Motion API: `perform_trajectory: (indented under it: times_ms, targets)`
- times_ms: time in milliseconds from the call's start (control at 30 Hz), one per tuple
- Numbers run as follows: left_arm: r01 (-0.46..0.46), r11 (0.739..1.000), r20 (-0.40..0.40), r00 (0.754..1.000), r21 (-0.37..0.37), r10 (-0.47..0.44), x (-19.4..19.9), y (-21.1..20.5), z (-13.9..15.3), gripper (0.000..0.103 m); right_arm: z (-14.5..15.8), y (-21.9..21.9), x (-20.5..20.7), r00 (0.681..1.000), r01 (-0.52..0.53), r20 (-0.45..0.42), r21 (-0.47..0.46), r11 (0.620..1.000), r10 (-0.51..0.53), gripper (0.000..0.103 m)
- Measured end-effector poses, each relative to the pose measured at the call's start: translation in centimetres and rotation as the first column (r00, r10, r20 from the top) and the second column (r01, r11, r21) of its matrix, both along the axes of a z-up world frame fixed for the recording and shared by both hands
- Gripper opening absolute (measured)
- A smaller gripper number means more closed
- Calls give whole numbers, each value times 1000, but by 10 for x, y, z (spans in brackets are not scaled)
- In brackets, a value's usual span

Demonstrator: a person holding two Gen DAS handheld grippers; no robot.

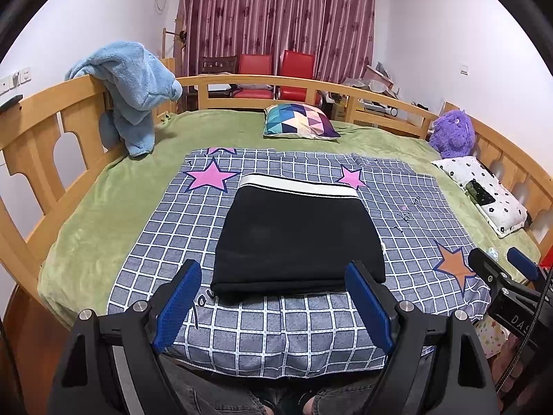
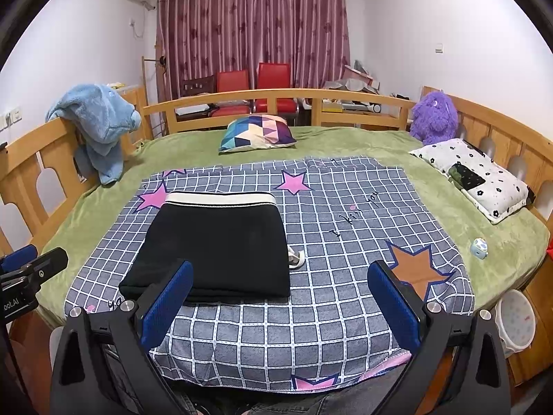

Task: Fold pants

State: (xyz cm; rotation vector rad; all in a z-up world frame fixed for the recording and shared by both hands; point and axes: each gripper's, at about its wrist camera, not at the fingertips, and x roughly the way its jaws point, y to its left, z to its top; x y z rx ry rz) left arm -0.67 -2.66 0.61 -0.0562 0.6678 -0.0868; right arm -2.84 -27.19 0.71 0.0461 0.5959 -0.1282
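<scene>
Folded black pants (image 1: pixel 297 238), a compact rectangle with the white waistband (image 1: pixel 297 185) at the far edge, lie flat on a grey checked sheet (image 1: pixel 276 332) printed with pink and orange stars, spread over a green blanket (image 1: pixel 103 200) on a wooden-railed bed (image 1: pixel 41 128). The left gripper (image 1: pixel 273 297) hovers at the near folded edge of the pants, its blue pads (image 1: pixel 178 306) spread wide apart and grasping nothing. The right gripper (image 2: pixel 281 297) is likewise released, its jaws wide, holding nothing; its left pad overlaps the pants' near corner in the right wrist view, though contact cannot be judged. A white drawstring end (image 2: pixel 295 257) protrudes at the right side of the pants. Farther back: a multicoloured geometric cushion (image 1: pixel 300 121), a blue plush elephant (image 1: pixel 134 93) draped over the rail, a purple plush toy (image 2: pixel 433 117), and a white floral pillow (image 2: pixel 477 180).
</scene>
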Motion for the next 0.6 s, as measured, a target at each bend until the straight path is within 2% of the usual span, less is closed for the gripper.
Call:
perform_trajectory:
  times_ms: [600]
  targets:
    - [0,1000,-1,1000,2,0,1,0,0,84,-1,1,0,1000,-3,4,8,1000,3,100]
